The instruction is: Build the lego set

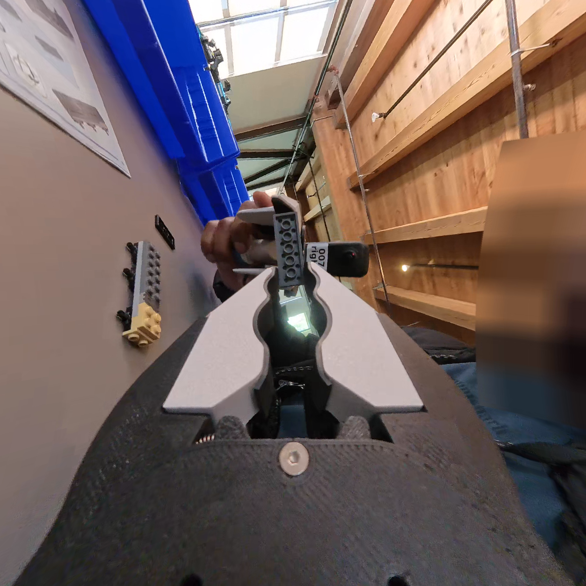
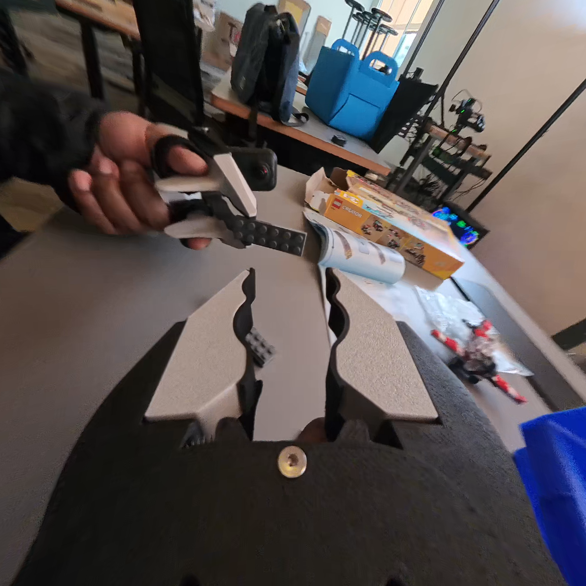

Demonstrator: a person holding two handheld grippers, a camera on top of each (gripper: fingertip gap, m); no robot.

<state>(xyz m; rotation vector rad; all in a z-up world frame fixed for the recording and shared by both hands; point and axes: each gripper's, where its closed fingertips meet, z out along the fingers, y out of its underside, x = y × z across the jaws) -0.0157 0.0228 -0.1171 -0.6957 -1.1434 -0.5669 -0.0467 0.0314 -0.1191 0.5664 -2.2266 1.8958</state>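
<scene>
My left gripper (image 1: pixel 291 269) is shut on a long dark grey Lego plate (image 1: pixel 287 250) and holds it in the air, underside toward the camera. In the right wrist view the left gripper (image 2: pixel 245 226) holds that plate (image 2: pixel 272 236) above the grey table (image 2: pixel 95 301), studs up. My right gripper (image 2: pixel 290 272) is open and empty, just short of the plate's free end. A small dark grey plate (image 2: pixel 260 350) lies on the table between its fingers. A partial build (image 1: pixel 146 285) of grey bricks with a tan end lies on the table, next to a small black plate (image 1: pixel 165 231).
A yellow Lego box (image 2: pixel 390 228) and a curled instruction booklet (image 2: pixel 358 253) lie at the far right. A clear bag with red and black parts (image 2: pixel 475 358) lies nearer right. Blue bins (image 1: pixel 190 95) line the table; one (image 2: pixel 558 475) is close right. An instruction sheet (image 1: pixel 47 63) lies flat. Less than 4 cm separates the two grippers' tips.
</scene>
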